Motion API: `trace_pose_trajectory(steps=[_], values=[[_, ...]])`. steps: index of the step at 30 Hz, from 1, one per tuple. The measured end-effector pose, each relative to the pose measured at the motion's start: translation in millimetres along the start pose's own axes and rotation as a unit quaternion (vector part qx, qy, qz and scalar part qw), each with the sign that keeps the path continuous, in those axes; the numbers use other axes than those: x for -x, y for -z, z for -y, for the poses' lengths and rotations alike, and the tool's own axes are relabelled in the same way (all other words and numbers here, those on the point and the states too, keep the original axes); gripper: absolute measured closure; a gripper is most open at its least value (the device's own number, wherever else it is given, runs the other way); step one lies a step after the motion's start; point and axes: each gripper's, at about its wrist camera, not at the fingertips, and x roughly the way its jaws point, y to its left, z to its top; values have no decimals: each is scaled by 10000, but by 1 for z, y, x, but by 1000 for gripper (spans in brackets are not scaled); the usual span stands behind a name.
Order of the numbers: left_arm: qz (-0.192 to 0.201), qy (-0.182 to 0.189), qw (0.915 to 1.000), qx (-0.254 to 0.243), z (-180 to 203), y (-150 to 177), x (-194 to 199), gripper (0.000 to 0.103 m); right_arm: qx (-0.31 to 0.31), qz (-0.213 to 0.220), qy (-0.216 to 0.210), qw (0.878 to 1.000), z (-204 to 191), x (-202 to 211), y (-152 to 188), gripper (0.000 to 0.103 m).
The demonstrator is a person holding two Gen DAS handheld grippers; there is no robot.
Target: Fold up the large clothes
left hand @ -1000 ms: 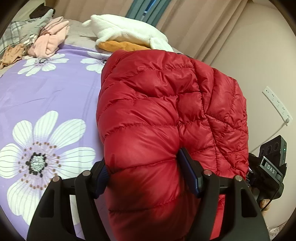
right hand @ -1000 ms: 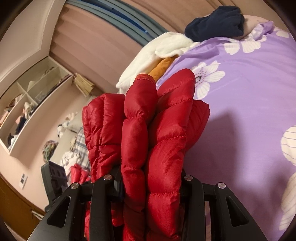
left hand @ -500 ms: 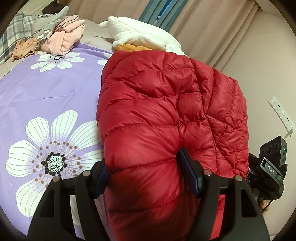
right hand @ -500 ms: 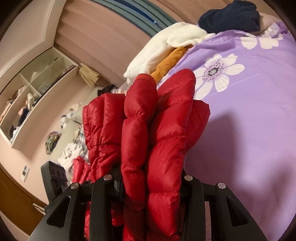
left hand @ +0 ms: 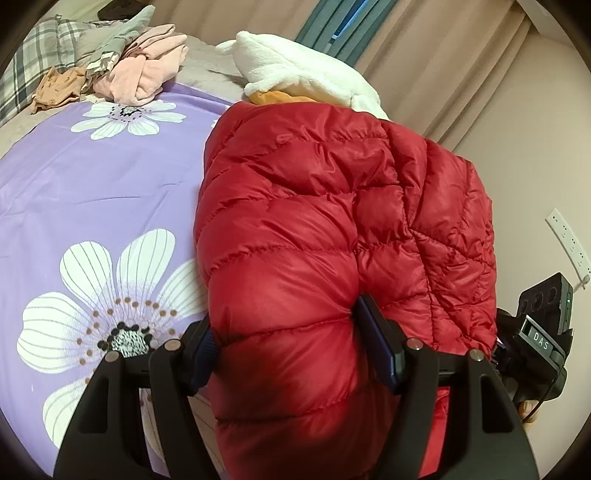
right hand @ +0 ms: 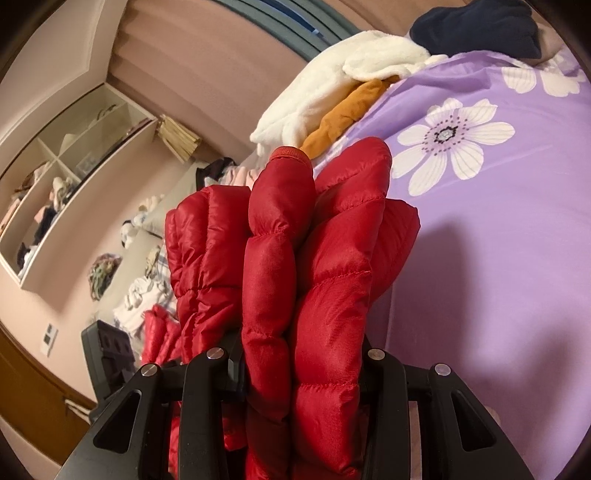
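Observation:
A red quilted down jacket (left hand: pixel 332 221) is folded into a thick bundle and held over the right side of a bed with a purple flowered sheet (left hand: pixel 92 192). My left gripper (left hand: pixel 288 343) is shut on one end of the bundle, its blue pads pressed into the padding. My right gripper (right hand: pixel 303 369) is shut on the other end, where several red layers (right hand: pixel 295 258) stand up between its fingers. The right gripper's body (left hand: pixel 543 332) shows at the right edge of the left wrist view. The left gripper's body (right hand: pixel 107 350) shows at the lower left of the right wrist view.
A white fleece (left hand: pixel 303 70) lies over an orange garment (left hand: pixel 277 98) at the bed's far side. A pile of pink, grey and plaid clothes (left hand: pixel 122 70) lies at the far left. A dark navy garment (right hand: pixel 476 26) lies on the bed. Wall shelves (right hand: pixel 66 177) and curtains (left hand: pixel 443 55) stand behind.
Both grippers have carried the jacket bundle forward over the bed, toward the white fleece and clothes piles. Their grip on the jacket is unchanged.

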Motion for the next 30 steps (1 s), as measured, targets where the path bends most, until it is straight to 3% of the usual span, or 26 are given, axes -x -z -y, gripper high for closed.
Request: trace_pose_trajectory(steps=[30], values=[[-4,-64,10000,16,6,-3,-6,34,-36,-12,-23,10000,-4,-33,-8,64]])
